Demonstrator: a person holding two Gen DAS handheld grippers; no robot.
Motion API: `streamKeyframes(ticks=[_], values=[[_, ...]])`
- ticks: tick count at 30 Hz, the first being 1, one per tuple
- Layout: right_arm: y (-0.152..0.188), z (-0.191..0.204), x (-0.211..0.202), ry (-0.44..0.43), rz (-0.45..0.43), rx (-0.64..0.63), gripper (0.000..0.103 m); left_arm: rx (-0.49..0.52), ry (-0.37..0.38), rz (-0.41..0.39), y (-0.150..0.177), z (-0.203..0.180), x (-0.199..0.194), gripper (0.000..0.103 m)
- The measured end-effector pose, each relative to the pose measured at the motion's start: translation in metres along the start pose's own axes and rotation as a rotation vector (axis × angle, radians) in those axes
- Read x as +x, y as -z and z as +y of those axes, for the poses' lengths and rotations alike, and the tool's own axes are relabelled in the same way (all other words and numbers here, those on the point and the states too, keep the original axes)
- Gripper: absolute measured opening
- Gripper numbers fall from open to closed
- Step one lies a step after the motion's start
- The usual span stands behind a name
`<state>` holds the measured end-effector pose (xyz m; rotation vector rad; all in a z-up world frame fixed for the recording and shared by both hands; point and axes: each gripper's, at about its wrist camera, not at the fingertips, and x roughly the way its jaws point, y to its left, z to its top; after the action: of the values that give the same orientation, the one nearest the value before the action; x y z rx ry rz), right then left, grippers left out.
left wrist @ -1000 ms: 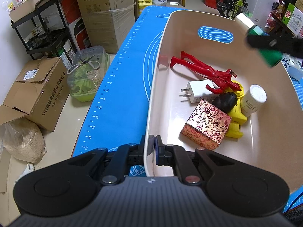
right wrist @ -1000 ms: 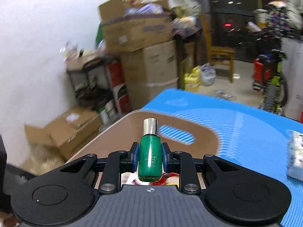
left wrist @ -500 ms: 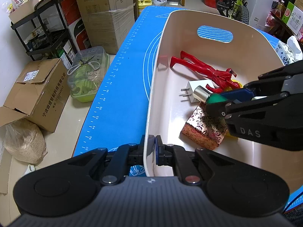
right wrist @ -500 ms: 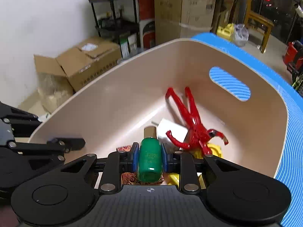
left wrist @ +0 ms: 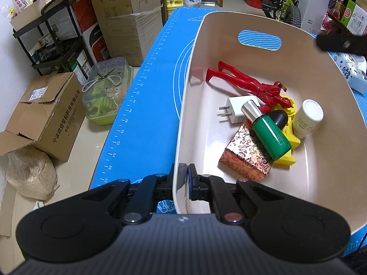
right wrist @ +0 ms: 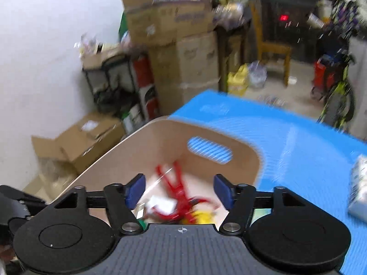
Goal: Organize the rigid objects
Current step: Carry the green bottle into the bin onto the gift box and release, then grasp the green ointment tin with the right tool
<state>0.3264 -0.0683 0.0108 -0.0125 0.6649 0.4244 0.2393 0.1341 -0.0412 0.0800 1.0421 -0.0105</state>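
step: green bottle [left wrist: 271,137] lies in beige bin [left wrist: 183,123] | left gripper [left wrist: 183,178] clamps bin's near rim | right gripper [right wrist: 180,191] opening, empty | next: fetch tissue pack [right wrist: 359,188], right of bin

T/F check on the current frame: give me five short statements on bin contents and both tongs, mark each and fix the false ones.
1. The green bottle lies inside the beige bin. True.
2. The left tongs are clamped on the bin's near rim. True.
3. The right tongs grip the green bottle. False: nothing is between the jaws, which are opening.
4. The white charger sits on the blue mat outside the bin. False: it lies in the bin, beside the red figure.
5. The green bottle stands upright. False: it lies on its side across the patterned box.
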Motion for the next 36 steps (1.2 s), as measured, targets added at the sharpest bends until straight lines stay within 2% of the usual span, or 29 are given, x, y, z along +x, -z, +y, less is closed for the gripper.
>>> streamKeyframes(ticks=[3, 7, 10, 14, 17, 24, 30, 33, 36], values=[[0.000, -0.029, -0.007, 0.045, -0.050, 0.054, 0.074, -0.003, 0.001, 0.002, 0.000, 0.000, 0.000, 0.010], [0.008, -0.065, -0.005, 0.114, -0.072, 0.081, 0.075, -0.001, -0.003, 0.004, -0.002, -0.002, 0.000, 0.010], [0.022, -0.089, 0.007, 0.139, -0.057, 0.091, 0.076, -0.002, -0.003, 0.005, -0.002, -0.002, 0.000, 0.010], [0.043, -0.106, 0.030, 0.135, 0.013, 0.075, 0.076, 0.000, -0.003, 0.005, -0.002, -0.002, 0.000, 0.011], [0.057, -0.108, 0.049, 0.121, 0.068, 0.028, 0.076, 0.000, -0.003, 0.005, -0.002, -0.002, 0.000, 0.011], [0.079, -0.102, 0.079, 0.095, 0.125, -0.006, 0.076, -0.001, -0.003, 0.005, -0.002, -0.002, 0.000, 0.011], [0.087, -0.104, 0.089, 0.088, 0.110, -0.008, 0.075, -0.001, -0.006, 0.006, -0.003, -0.003, -0.001, 0.011], [0.088, -0.103, 0.088, 0.076, 0.089, -0.082, 0.075, -0.001, -0.004, 0.006, -0.003, -0.003, -0.001, 0.011], [0.087, -0.100, 0.095, 0.021, 0.101, -0.194, 0.075, 0.000, 0.003, 0.004, -0.002, -0.002, 0.000, 0.011]])
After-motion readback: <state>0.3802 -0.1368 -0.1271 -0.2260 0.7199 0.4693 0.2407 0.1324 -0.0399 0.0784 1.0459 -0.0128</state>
